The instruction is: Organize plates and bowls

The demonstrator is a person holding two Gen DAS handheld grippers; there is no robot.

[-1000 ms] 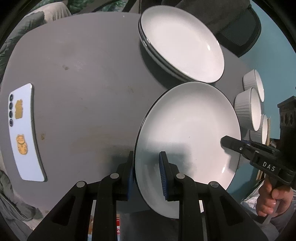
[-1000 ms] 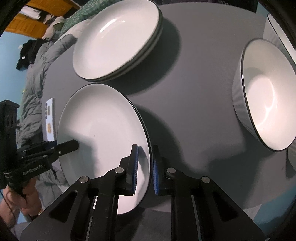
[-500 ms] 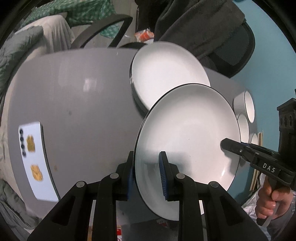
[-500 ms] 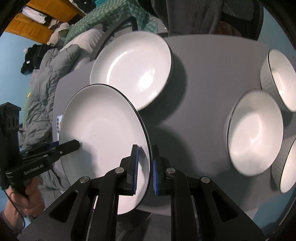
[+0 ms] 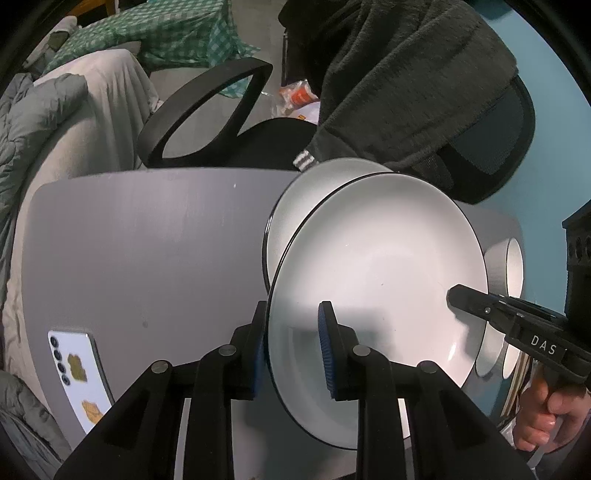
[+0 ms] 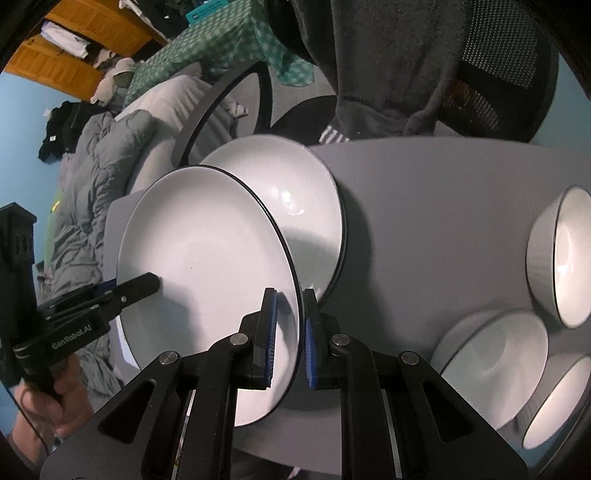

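A lived-in bedroom at home: a grey duvet [image 6: 99, 166] heaped on a bed, a green checked cloth [image 5: 177, 33], an office chair [image 5: 491, 122] draped with a fleece, orange wooden cupboards [image 6: 74, 48], blue walls.

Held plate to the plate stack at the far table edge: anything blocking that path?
Nothing visible. Both grippers, left gripper and right gripper, clamp the held plate, which already overlaps the plate stack in both views. The stack's top is bare. The bowls sit off to the right, and the phone to the left.
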